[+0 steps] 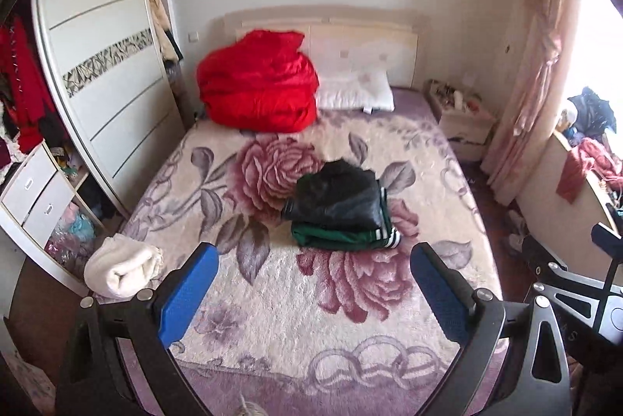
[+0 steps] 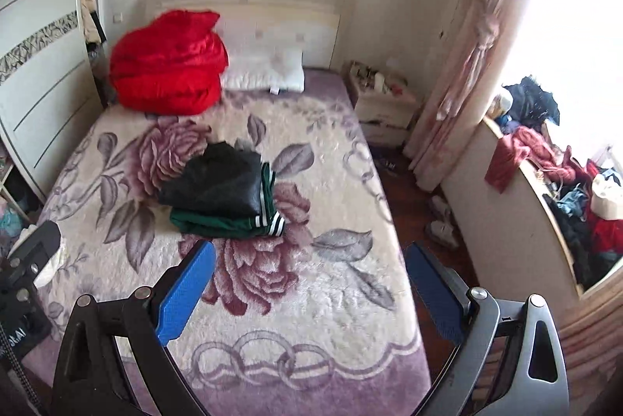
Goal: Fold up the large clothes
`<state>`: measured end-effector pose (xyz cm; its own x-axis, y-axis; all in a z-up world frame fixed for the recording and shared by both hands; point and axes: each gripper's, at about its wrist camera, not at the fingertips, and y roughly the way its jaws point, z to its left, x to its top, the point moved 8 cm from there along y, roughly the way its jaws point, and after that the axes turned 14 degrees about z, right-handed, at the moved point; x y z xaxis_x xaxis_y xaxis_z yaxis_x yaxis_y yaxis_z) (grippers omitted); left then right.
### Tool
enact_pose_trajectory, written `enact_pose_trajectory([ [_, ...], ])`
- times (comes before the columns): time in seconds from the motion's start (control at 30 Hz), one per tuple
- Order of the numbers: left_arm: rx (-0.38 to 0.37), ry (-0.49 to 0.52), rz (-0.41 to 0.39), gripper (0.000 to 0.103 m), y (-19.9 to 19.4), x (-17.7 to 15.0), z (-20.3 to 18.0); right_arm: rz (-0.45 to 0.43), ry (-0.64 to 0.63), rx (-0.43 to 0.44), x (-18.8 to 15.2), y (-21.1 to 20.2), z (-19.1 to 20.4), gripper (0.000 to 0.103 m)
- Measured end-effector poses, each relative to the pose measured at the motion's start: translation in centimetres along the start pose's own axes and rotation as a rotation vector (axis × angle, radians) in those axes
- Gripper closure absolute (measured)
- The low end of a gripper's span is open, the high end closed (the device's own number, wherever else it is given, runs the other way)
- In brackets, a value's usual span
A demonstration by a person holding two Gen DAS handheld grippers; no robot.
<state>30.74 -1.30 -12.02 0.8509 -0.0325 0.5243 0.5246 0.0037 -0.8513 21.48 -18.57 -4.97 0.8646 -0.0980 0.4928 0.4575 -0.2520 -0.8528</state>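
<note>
A folded black leather jacket (image 1: 337, 194) lies on top of a folded green garment (image 1: 342, 239) with white-striped cuffs, in the middle of the floral bed cover (image 1: 272, 299). The stack also shows in the right wrist view: the jacket (image 2: 216, 180) on the green garment (image 2: 226, 223). My left gripper (image 1: 313, 260) is open and empty, held above the bed's near end, short of the stack. My right gripper (image 2: 309, 260) is open and empty, near the bed's right edge. Each gripper's body shows at the edge of the other's view.
A red quilt bundle (image 1: 257, 83) and a white pillow (image 1: 356, 91) lie at the headboard. A rolled white towel (image 1: 120, 266) sits at the bed's left edge. A wardrobe (image 1: 101, 65) stands left, a nightstand (image 2: 385, 100) and pink curtain (image 2: 467, 46) right, a clothes-strewn ledge (image 2: 557, 174) far right.
</note>
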Motion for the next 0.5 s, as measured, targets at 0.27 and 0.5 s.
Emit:
enact_pose_trajectory([
  [0.27,-0.034,0.015,-0.066,0.002,-5.5,-2.2,-0.4,-0.080,0.030,0.020,-3.6,-9.6,-3.1,0.004],
  [0.5,-0.056,-0.006,-0.098,0.002,-7.7,-3.3,0.1,-0.119,0.026,0.029,-5.6,-13.5,-3.7,0.004],
])
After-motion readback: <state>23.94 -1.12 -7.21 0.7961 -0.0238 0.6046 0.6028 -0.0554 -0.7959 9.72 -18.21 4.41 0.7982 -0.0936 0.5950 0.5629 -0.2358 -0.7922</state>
